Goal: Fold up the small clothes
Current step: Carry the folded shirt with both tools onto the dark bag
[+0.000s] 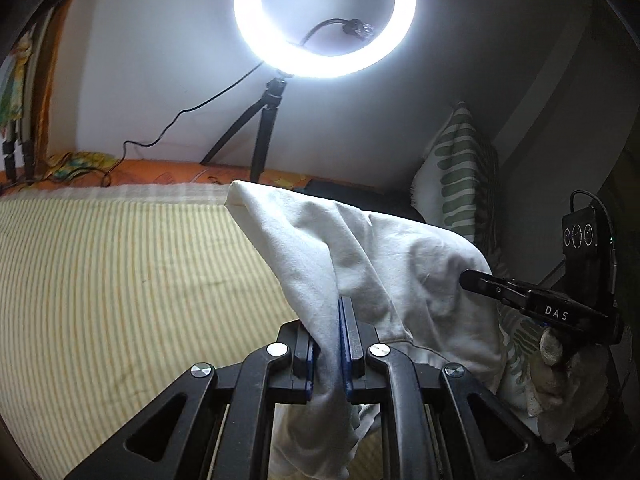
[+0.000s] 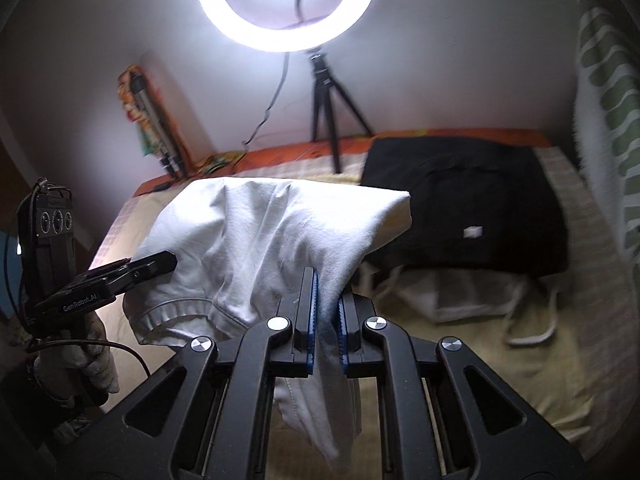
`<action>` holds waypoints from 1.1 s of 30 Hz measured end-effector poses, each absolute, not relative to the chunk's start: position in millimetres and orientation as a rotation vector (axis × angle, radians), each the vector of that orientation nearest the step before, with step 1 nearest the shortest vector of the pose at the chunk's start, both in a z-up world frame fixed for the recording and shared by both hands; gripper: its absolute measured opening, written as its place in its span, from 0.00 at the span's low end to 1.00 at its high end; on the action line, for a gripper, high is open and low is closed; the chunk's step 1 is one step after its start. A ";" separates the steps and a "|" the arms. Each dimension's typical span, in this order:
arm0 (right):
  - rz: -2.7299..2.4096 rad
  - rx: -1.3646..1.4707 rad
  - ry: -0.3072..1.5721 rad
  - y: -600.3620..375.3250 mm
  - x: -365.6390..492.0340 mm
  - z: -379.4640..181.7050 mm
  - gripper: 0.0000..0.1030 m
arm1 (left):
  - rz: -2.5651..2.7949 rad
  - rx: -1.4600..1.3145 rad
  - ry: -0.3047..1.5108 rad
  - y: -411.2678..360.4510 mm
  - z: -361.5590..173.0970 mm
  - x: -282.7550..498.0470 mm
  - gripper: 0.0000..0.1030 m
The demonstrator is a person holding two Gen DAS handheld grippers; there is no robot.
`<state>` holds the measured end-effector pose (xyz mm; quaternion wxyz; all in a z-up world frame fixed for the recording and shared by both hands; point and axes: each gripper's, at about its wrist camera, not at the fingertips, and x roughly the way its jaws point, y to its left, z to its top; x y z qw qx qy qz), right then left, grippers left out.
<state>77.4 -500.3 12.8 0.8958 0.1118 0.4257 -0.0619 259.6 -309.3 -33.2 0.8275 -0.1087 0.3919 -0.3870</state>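
The white garment point(image 1: 400, 264) hangs in the air above the bed point(image 1: 120, 260), pinched at two places and sagging between them. The left hand-held gripper point(image 1: 330, 344) has its blue-padded fingers point(image 1: 347, 332) closed tight on a gathered fold of the cloth, which runs down between them and out of the bottom of the left wrist view. The right hand-held gripper point(image 2: 326, 320) is likewise clamped on a bunched fold, with the ribbed hem drooping just to its left. In each wrist view the other tool shows at the side, its tip against the cloth, so how those fingers stand cannot be told from there.

Toward the far right corner of the bed lies a black garment point(image 2: 472, 208), and a pale piece with cords point(image 2: 460, 296) pokes out from under its near edge; what it is cannot be made out. A lit ring lamp point(image 2: 286, 8) on a small tripod point(image 2: 332, 112) stands at the bed's far edge. A green-patterned pillow point(image 1: 456, 176) leans at the right edge, partly cut off.
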 end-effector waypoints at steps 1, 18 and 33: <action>-0.143 0.220 0.878 -508.0 77.2 16.1 0.09 | -0.827 -0.225 0.825 -320.3 -30.8 263.2 0.07; -0.401 0.073 0.796 -645.2 125.1 46.9 0.09 | -0.841 -0.122 0.713 -483.5 -15.1 317.1 0.07; -0.612 0.022 0.800 -709.8 142.2 2.8 0.58 | -0.758 0.025 0.724 -514.4 -35.0 321.8 0.72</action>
